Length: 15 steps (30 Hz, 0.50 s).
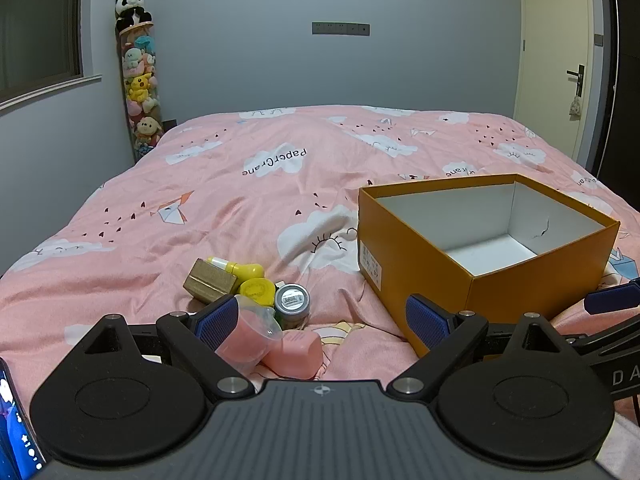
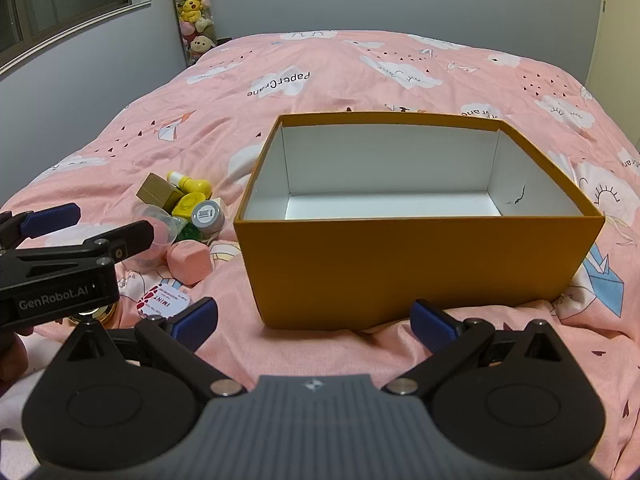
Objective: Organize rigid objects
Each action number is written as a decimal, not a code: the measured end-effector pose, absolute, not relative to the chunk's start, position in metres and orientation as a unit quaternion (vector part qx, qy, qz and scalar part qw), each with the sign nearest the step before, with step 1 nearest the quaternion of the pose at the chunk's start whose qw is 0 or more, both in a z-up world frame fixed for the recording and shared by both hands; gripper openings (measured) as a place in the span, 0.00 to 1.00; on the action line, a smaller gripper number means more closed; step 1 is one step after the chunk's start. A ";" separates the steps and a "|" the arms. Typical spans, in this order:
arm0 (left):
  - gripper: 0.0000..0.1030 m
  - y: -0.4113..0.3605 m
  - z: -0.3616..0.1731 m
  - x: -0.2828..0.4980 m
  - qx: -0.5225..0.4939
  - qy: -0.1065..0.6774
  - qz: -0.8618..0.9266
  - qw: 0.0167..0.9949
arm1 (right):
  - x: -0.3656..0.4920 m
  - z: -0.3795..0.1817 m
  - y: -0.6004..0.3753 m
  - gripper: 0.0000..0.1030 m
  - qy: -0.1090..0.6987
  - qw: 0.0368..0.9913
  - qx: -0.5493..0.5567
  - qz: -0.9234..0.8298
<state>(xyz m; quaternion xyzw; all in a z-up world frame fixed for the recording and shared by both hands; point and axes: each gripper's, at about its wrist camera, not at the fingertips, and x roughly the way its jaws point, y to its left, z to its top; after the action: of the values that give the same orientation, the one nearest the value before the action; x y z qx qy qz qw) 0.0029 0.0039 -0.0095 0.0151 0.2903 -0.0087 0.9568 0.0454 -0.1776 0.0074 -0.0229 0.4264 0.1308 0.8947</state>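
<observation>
Bed (image 1: 248, 200) with pink cloud-print cover carries everything. Orange box (image 2: 416, 264), white inside, nothing in it, sits open-topped on the cover right in front of your right gripper (image 2: 314, 322); its jaws are spread wide, nothing between them, low near the box's front wall but not touching.

Your left gripper (image 1: 320, 316) is also spread wide, holding nothing. Its left pad sits against a clear plastic cup (image 1: 256, 320) over a pink cup; touching or just in front, can't tell. In the right wrist view the left gripper comes in from the left edge, over the pile.

Pile of small rigid items lies left of the box, just beside it:
- gold box (image 1: 210, 280), far left
- yellow bottle (image 1: 240, 268) behind it, lying down
- yellow lid (image 1: 258, 291)
- grey jar (image 1: 293, 304), label side facing up
- pink rounded case (image 1: 296, 350), nearest you
- white card with red print (image 2: 162, 302) flat on the cover, seen only in the right view
- gold round thing (image 2: 90, 316) under the left gripper, mostly hidden

Tube of plush toys (image 1: 140, 80) stands in the far corner, panda (image 1: 132, 8) on top.
</observation>
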 end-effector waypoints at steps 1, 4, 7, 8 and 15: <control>1.00 0.004 -0.010 0.003 0.015 0.290 -0.009 0.957 | 0.045 0.007 -0.177 0.97 0.427 0.895 -0.022 0.131; 1.00 0.004 -0.010 0.002 0.015 0.291 -0.008 0.957 | 0.045 0.007 -0.177 0.98 0.428 0.894 -0.021 0.131; 1.00 0.004 -0.011 0.002 0.015 0.291 -0.008 0.956 | 0.046 0.007 -0.178 0.97 0.429 0.894 -0.020 0.132; 1.00 0.004 -0.011 0.001 0.014 0.292 -0.008 0.956 | 0.046 0.007 -0.178 0.97 0.429 0.893 -0.020 0.132; 1.00 0.005 -0.013 0.000 0.014 0.292 -0.008 0.956 | 0.046 0.007 -0.178 0.98 0.429 0.893 -0.021 0.132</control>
<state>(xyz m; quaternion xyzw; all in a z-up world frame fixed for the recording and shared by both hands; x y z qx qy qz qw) 0.0000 0.0048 -0.0131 0.0142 0.2920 -0.0084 0.9563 0.0458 -0.1778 0.0067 -0.0205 0.4290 0.1319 0.8934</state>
